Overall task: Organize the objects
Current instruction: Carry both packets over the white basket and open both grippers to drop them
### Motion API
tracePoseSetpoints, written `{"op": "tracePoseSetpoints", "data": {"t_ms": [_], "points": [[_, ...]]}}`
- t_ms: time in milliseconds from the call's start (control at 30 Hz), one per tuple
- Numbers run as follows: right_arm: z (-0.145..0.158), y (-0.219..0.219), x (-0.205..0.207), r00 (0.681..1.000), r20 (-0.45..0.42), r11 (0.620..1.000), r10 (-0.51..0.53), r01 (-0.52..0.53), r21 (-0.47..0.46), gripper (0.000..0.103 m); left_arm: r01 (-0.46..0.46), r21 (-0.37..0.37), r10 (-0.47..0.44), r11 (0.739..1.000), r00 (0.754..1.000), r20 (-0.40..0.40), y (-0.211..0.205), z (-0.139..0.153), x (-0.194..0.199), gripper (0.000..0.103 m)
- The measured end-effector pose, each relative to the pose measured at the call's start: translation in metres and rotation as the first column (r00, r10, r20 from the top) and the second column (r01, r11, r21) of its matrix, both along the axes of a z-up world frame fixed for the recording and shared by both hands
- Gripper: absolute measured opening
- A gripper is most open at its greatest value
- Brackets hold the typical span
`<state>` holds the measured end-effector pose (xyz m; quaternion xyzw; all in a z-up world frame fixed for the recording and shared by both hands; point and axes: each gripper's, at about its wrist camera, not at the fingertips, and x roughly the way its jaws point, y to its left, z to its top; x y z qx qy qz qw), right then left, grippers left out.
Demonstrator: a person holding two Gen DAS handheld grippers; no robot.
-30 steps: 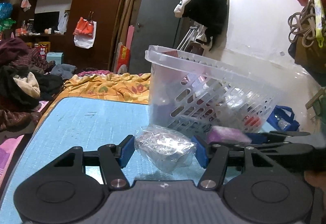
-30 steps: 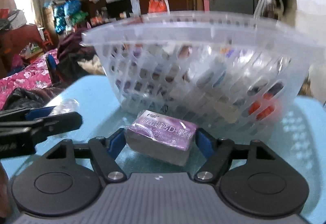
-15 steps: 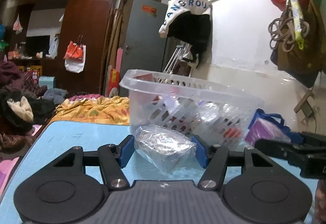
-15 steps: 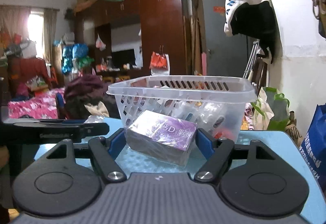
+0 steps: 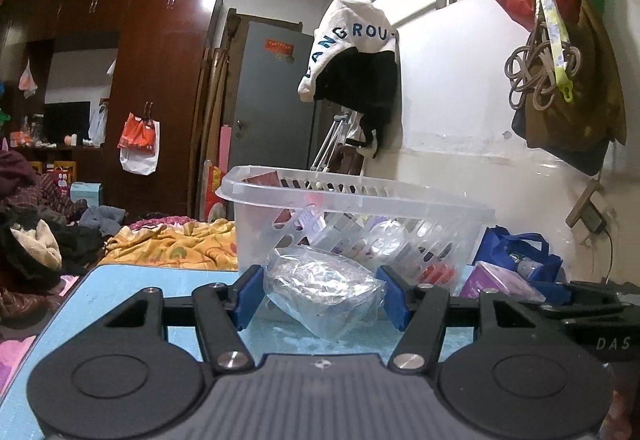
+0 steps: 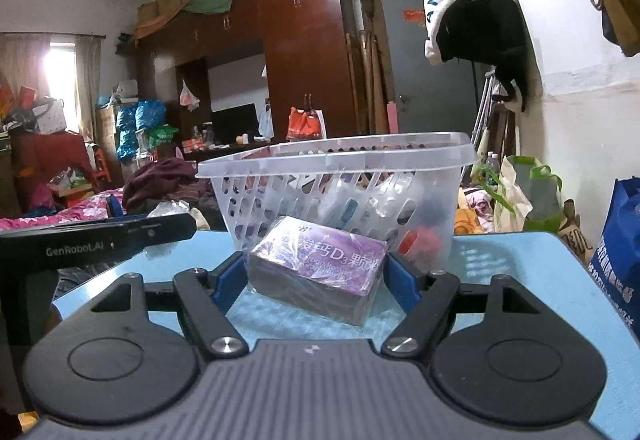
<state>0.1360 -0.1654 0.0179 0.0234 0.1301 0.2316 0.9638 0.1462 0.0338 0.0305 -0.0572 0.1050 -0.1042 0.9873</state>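
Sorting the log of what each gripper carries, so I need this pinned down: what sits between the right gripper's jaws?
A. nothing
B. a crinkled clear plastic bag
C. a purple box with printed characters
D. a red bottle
C: in the right wrist view the right gripper has its blue pads against both ends of the purple box, held in front of the clear basket; the crinkled clear bag is in the left gripper.

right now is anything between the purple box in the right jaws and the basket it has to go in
Nothing loose lies between them. The purple box sits below the rim of the clear plastic basket, so the slotted near wall faces it and the box must rise over the rim.
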Motion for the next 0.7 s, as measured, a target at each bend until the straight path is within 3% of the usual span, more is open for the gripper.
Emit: {"op": "tracePoseSetpoints", "data": {"t_ms": [367,533,700], "points": [[-0.008,-0.003,-0.008,1.000,0.003,1.000,-0.007,0.007,0.017,0.077,-0.001,-0.015,0.001,1.000,1.000,-0.005,0.002,0.000,-0.003,0.065],[-0.001,-0.013,-0.009,0.999,0.020,0.996,0.038,-0.040,0.079,0.077,0.036,-0.026,-0.037,0.999,0.999,-0.020,-0.003,0.008,-0.008,0.065],[0.032,-0.020,-0.012,0.995,0.082,0.995,0.056,-0.062,0.082,0.077,0.060,-0.005,-0.060,0.998,0.997,0.039,-0.008,0.056,-0.004,0.065]]}}
